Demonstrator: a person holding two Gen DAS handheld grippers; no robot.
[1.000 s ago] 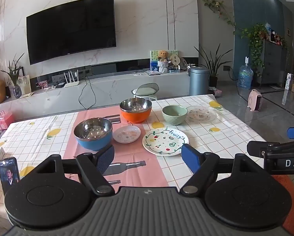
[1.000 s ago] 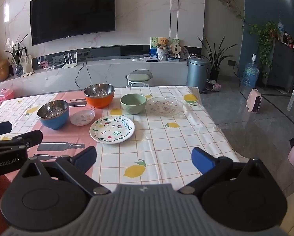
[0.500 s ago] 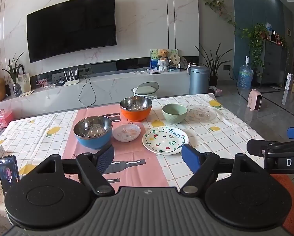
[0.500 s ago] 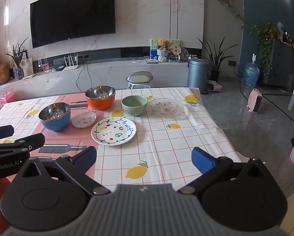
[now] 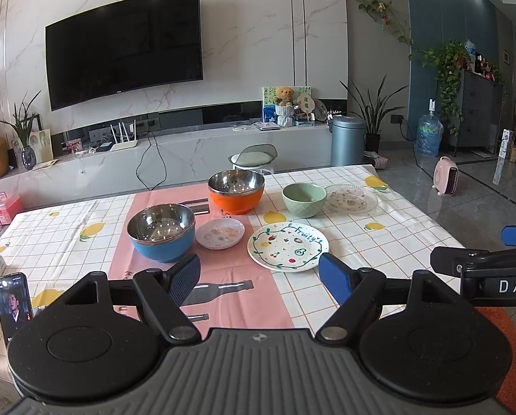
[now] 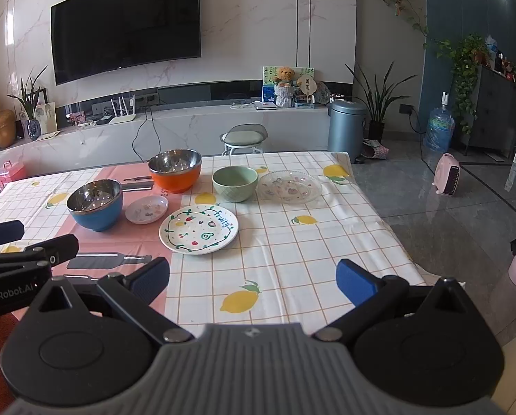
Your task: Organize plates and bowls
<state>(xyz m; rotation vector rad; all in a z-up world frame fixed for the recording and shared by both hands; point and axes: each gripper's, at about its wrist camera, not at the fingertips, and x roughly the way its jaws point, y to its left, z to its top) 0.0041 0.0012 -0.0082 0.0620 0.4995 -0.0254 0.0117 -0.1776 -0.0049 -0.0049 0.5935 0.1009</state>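
Both my grippers are wide open, holding nothing. The fruit plate [image 5: 288,246] sits just ahead of my left gripper [image 5: 259,276], so it's nearer than my right gripper [image 6: 252,278].

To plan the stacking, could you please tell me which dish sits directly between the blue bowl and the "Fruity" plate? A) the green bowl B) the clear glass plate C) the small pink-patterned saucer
C: the small saucer lies between the blue bowl and the Fruity plate.
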